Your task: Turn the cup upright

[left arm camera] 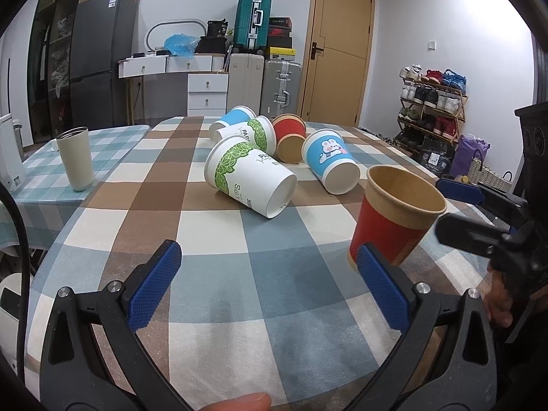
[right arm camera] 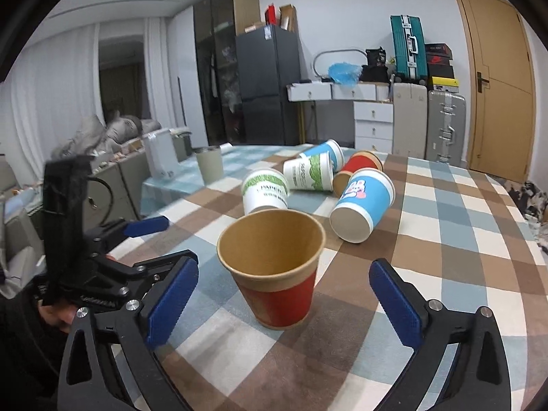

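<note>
The right hand-held gripper point(right arm camera: 284, 294) hangs with its blue pads spread wide, one on each side of the red cup point(right arm camera: 277, 267), touching neither wall; the cup stands upright on the table point(right arm camera: 445, 239) with its brown mouth open to the ceiling. The left hand-held gripper point(left arm camera: 267, 281) is likewise spread and pinches nothing, its right pad just beside the red cup's base in the left wrist view. Judged from this, the red cup's flip looks done, so the step in hand is likely to draw clear and pick the next cup. To do that well, the right hand-held gripper should back off straight, without brushing the light paper wall, which would tip easily. Beyond the red cup lie five more on their sides: the white cup with green leaves point(right arm camera: 265, 193) nearest behind it, the blue rabbit cup point(right arm camera: 363, 205) to its far right, then a second leaf-printed cup point(right arm camera: 310, 173), a second red cup point(right arm camera: 358, 167) and a second blue cup point(right arm camera: 325, 152), all huddled and some touching. A cup lying down rolls, so closing squarely across its wall seems wise. The table wears a soft checked cloth that could bunch. A metal tumbler point(left arm camera: 75, 159) stands well left of the red cup; behind are a dark fridge point(left arm camera: 99, 58), suitcases point(left arm camera: 281, 87), a door point(left arm camera: 339, 44) and a shoe rack point(left arm camera: 431, 102).
</note>
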Demonstrator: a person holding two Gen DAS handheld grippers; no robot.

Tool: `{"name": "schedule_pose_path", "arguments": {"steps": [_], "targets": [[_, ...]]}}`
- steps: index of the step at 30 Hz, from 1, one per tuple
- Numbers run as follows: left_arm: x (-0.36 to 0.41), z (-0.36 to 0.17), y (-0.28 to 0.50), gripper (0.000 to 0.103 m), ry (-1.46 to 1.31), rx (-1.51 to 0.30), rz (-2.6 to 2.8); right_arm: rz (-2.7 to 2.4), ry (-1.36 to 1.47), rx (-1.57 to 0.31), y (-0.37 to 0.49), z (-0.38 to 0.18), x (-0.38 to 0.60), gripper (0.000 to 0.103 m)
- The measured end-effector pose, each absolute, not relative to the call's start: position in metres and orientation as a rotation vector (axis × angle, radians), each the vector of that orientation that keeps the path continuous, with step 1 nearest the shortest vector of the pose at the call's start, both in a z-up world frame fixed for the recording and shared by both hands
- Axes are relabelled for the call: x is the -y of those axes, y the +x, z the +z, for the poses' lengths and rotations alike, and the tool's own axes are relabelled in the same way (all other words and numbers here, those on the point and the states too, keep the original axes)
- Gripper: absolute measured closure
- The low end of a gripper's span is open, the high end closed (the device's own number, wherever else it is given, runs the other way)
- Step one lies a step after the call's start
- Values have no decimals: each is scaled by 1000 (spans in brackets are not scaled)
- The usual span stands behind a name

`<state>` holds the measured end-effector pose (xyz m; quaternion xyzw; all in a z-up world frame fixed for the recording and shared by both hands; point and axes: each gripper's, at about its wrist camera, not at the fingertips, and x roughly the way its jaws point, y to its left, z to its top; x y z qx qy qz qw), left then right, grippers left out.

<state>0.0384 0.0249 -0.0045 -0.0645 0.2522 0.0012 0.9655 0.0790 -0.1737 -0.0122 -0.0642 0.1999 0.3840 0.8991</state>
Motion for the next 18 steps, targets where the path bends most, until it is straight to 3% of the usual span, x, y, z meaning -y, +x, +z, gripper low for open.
{"name": "schedule_pose_path", "arguments": {"steps": [18], "targets": [[-7,-3,29,1,-101,-460,-58,818,-96,-354,82,-15,201,0]]}}
